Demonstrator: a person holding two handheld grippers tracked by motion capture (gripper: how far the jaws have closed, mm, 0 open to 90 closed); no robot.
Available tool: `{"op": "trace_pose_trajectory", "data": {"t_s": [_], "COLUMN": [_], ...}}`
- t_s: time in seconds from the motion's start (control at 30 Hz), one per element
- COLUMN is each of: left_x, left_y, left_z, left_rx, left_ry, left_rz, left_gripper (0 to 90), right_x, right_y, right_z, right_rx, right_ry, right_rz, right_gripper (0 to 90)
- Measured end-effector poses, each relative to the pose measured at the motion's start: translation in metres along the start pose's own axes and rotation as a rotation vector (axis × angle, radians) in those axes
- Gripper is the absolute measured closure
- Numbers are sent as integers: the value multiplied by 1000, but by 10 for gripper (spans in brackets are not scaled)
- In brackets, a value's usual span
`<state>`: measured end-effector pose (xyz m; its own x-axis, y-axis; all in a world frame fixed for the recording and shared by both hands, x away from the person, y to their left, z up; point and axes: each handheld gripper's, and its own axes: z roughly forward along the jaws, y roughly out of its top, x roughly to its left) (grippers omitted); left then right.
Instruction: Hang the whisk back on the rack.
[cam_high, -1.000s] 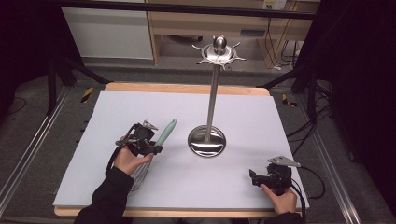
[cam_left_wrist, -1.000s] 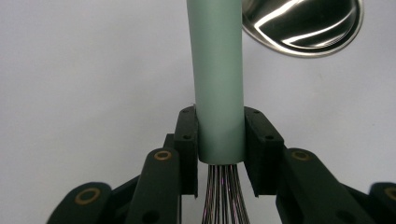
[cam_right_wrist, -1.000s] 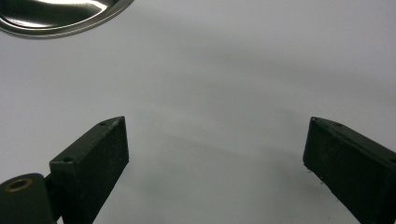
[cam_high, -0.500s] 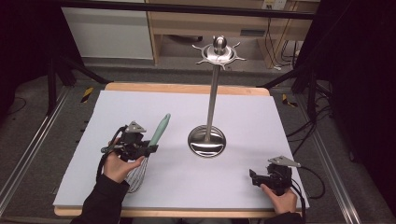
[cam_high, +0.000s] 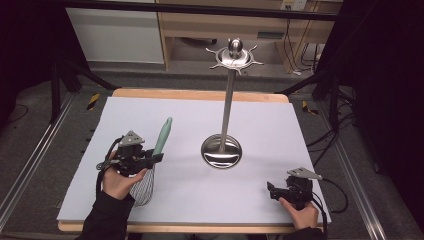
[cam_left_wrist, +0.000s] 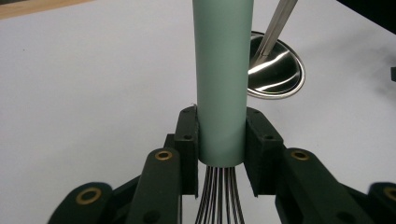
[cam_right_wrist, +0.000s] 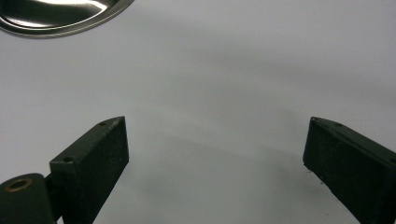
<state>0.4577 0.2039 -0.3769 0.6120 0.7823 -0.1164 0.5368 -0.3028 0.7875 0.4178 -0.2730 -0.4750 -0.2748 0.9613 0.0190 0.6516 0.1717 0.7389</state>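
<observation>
**Whisk clamped at the handle, stand waiting mid-table**

My left gripper (cam_high: 155, 158) is clamped on the whisk (cam_high: 161, 139), its two black jaws pressed flat against either side of the handle just above where the wires leave it. In the left gripper view the handle (cam_left_wrist: 222, 79) is a smooth, matte, pale green cylinder, and a tight bundle of thin steel wires (cam_left_wrist: 219, 196) fans out below the jaws toward the camera. From the high view the whisk sits on the left half of the table, handle pointing far and slightly right, the rounded wire cage (cam_high: 142, 190) lying near my left hand (cam_high: 117, 180).

The table (cam_high: 300, 130) is covered by a flat white matte sheet with a pale wooden edge showing at the far side.

The stand (cam_high: 221, 151) is polished metal: a round, mirror-bright dished base at mid-table, a slim upright rod, and a disc with short radiating hooks under a ball knob on top. It stands well apart from the whisk, to its right.

My right gripper (cam_high: 272, 190) rests at the near right, jaws spread wide over bare sheet, holding nothing.
</observation>
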Motion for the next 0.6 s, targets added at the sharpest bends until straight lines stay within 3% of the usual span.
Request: {"op": "trace_pose_trajectory", "data": {"t_s": [0.4, 0.6], "left_x": [-10, -13], "left_y": [11, 16], "left_z": [-18, -20], "left_rx": [-98, -120], "left_ry": [-5, -12], "left_rz": [25, 34], "left_gripper": [690, 690], "right_x": [0, -1], "right_y": [0, 0], "right_z": [0, 1], "right_rx": [2, 0], "right_ry": [2, -4], "right_rz": [3, -1], "right_gripper": [74, 74]}}
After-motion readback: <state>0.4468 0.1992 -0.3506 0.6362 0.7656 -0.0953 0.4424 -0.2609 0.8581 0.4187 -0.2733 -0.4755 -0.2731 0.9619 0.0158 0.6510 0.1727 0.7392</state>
